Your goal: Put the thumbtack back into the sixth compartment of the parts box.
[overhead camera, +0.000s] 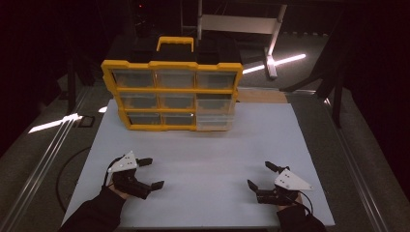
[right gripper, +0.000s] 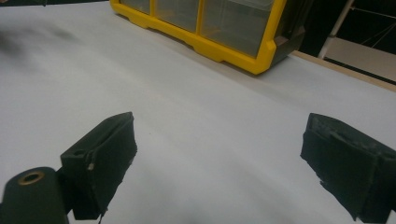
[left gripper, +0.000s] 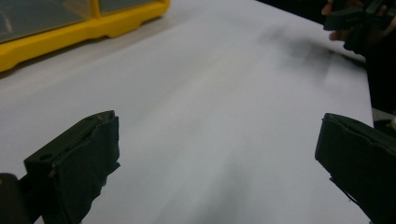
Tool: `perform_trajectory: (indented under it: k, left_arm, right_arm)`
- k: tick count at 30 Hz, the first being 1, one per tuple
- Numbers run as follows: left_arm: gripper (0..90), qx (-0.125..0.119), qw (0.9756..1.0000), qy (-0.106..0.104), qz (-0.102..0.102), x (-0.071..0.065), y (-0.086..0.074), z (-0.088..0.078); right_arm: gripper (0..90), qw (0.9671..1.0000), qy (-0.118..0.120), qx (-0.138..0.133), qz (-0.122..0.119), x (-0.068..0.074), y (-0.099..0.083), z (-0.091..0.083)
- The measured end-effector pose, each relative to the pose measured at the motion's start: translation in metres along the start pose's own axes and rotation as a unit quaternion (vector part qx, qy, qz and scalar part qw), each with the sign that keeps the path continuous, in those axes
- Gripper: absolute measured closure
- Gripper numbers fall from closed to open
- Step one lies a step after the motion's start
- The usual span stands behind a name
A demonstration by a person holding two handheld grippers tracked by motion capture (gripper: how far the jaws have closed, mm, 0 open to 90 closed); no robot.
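Two hand-held tools at rest over a pale worktop, with a drawer cabinet beyond

Near edge: the left tool and right tool, each with blunt black padded jaws spread wide and gripping nothing, hover over the smooth matte white worktop. Far edge: a boxy yellow plastic drawer cabinet stands upright, its clear rectangular drawers in three rows, well apart from both tools

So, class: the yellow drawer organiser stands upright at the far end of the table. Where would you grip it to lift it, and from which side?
Probably the yellow handle on top of the organiser, approached from above. It arches clear of the case, leaving a gap for a jaw. Both the left hand-held gripper and the right hand-held gripper are open near the table's front edge.
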State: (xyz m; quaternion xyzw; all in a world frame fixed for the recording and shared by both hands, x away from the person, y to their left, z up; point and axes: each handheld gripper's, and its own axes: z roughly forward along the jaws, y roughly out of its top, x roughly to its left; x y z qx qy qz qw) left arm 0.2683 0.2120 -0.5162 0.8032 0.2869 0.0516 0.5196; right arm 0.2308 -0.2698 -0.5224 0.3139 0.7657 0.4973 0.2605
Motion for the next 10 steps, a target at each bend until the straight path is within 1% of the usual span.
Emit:
perform_trajectory:
  k: [1,2,4,6,7,10]
  left_arm:
    - [0.5,0.000,1.0000,0.000,0.000,0.0000,0.0000,0.0000]
    - [0.5,0.002,1.0000,0.005,0.001,0.0007,-0.0020,0.0001]
    - [0.5,0.000,1.0000,0.009,0.001,0.0008,-0.0025,0.0002]
    - [0.5,-0.006,0.9999,0.010,-0.006,0.0016,-0.0046,0.0011]
    - [0.5,-0.003,0.9999,0.012,-0.004,0.0020,-0.0052,0.0014]
    - [0.5,-0.005,0.9999,0.012,-0.009,0.0026,-0.0065,0.0016]
  right_arm:
    - [9.9,1.0000,0.000,0.000,0.000,0.0000,0.0000,0.0000]
    - [9.9,1.0000,0.000,0.000,-0.002,-0.0003,-0.0001,0.0001]
    - [9.9,1.0000,0.000,0.000,-0.001,-0.0004,-0.0001,0.0001]
    - [9.9,1.0000,0.000,0.000,-0.002,-0.0004,-0.0002,0.0002]
    - [10.0,1.0000,0.000,0.000,-0.002,-0.0002,-0.0001,0.0002]
    - [10.0,1.0000,0.001,0.001,-0.005,-0.0003,-0.0003,0.0003]
